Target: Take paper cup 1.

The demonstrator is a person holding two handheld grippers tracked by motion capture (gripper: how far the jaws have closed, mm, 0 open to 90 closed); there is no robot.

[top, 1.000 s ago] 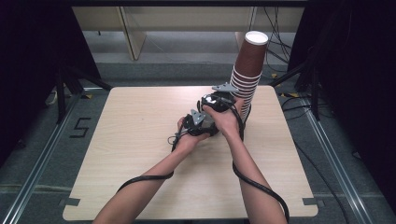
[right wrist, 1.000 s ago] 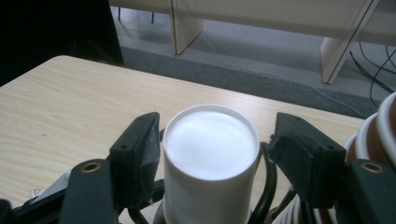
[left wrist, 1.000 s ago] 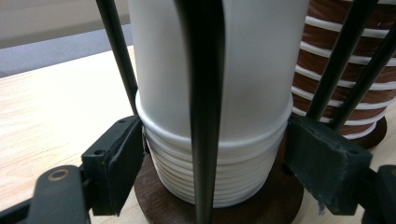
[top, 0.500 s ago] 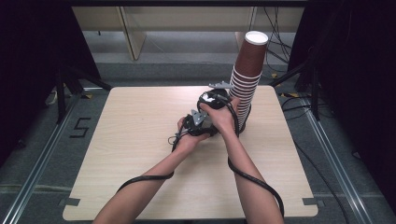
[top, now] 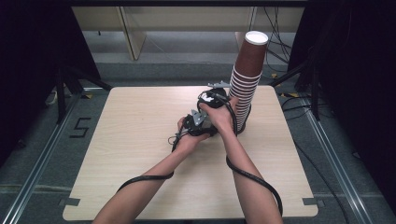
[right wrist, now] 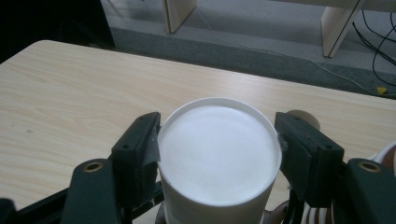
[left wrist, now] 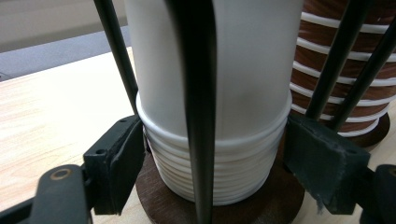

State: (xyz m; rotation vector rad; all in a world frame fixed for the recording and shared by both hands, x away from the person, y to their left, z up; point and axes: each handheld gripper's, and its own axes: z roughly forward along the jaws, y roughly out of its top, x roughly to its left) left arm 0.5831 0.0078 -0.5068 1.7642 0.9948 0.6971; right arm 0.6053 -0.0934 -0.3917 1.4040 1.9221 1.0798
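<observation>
A stack of upturned white paper cups (left wrist: 252,93) stands on a round brown base (left wrist: 275,205) between thin black rods (left wrist: 198,116). My left gripper (left wrist: 215,158) is shut on the lower rims of this stack, one pad on each side. Seen from above, my right gripper (right wrist: 217,156) is shut on the top white cup (right wrist: 219,140), its pads (right wrist: 140,149) pressed against the wall. In the high view both hands sit together at the table's middle right, the left gripper (top: 198,122) just below the right gripper (top: 215,95), and they hide the white stack.
A tall stack of brown paper cups (top: 247,79) stands right behind the hands, close beside the white stack (left wrist: 310,32). The light wooden table (top: 130,140) spreads to the left and toward the person. Black cables trail from both grippers along the forearms.
</observation>
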